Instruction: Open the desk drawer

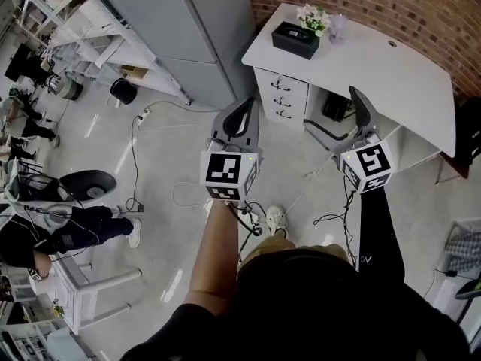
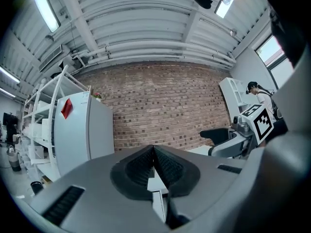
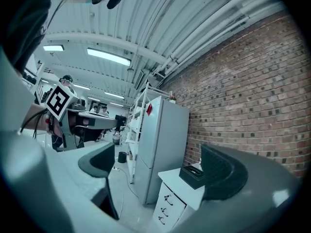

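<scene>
A white desk [image 1: 391, 66] stands against the brick wall, with a white drawer unit [image 1: 280, 96] of three drawers under its left end. The unit also shows in the right gripper view as the drawer unit [image 3: 169, 205] with dark handles. My left gripper [image 1: 239, 120] is held in the air well short of the desk, jaws pressed together, with nothing between them. My right gripper [image 1: 359, 110] hovers in front of the desk's knee space, jaws wide apart and empty. In the left gripper view the shut pads [image 2: 153, 166] point at the brick wall.
A black box [image 1: 295, 39], flowers [image 1: 313, 18] and a cup [image 1: 337, 28] sit on the desk's left end. A tall grey cabinet [image 1: 192, 28] stands left of the desk. Cables [image 1: 150, 156] run across the floor. A seated person [image 1: 68, 228] is at the left.
</scene>
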Demonstrator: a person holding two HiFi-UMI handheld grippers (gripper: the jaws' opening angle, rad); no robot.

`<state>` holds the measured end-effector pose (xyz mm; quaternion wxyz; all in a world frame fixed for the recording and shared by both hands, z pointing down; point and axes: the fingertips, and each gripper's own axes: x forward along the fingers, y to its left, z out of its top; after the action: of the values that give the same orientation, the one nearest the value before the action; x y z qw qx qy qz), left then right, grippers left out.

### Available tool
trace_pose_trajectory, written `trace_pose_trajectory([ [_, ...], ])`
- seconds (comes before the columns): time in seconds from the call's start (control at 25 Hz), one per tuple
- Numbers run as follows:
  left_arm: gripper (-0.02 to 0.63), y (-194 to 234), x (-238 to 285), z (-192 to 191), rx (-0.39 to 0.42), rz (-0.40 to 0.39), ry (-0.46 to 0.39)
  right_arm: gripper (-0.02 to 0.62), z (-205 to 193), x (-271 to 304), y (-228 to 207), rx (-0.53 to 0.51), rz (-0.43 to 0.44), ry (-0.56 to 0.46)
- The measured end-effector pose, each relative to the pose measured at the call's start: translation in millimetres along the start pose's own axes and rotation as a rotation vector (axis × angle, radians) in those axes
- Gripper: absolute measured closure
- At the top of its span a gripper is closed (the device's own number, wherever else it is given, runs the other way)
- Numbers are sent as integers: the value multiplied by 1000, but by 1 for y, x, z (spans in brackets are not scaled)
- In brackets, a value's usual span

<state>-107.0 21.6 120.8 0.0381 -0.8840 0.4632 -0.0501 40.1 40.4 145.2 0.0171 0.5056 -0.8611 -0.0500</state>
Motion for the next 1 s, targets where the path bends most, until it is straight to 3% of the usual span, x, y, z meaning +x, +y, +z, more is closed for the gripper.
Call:
trace_pose_trajectory([
  [0.52, 596, 72, 64, -14, -9, -73, -5, 46, -13, 92, -4, -54, -23, 45],
  [1.0, 595, 84, 85, -53, -79, -104, 20, 46, -48, 113, 7, -88, 14, 136],
])
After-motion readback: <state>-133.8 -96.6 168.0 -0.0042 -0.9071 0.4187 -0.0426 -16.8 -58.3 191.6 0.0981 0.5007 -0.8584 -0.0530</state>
